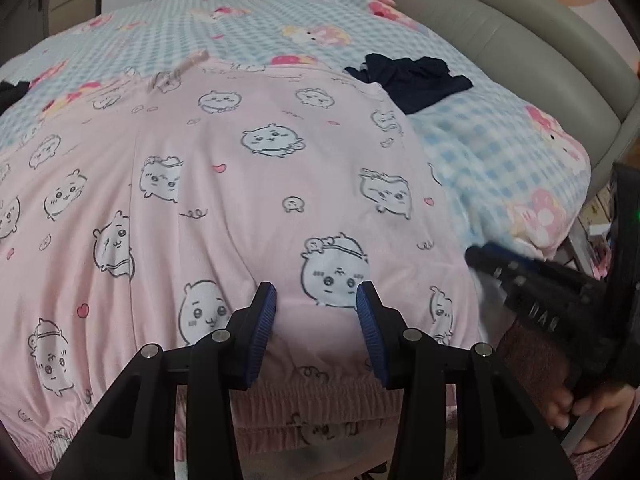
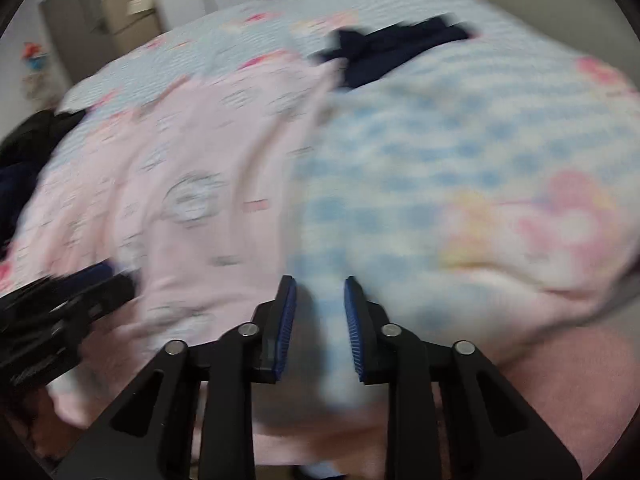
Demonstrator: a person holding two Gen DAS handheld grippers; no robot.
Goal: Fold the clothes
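A pink garment [image 1: 224, 184] printed with white cartoon animals lies spread flat on the bed, its elastic waistband [image 1: 320, 404] nearest me. My left gripper [image 1: 316, 300] hovers open just above the waistband end, nothing between its blue pads. In the right wrist view, which is motion-blurred, the same pink garment [image 2: 192, 184] lies to the left. My right gripper [image 2: 320, 292] stands open over the blue checked bedding beside the garment's right edge, holding nothing. The right gripper's black body [image 1: 560, 300] and a hand [image 1: 580, 408] show at the right of the left wrist view.
A blue checked bedspread [image 1: 480, 148] with pink cartoon prints covers the bed. A small dark navy garment [image 1: 416, 76] lies beyond the pink one's far right corner. A grey padded headboard [image 1: 520, 28] curves along the right. Dark clothing [image 2: 20, 152] sits at the far left edge.
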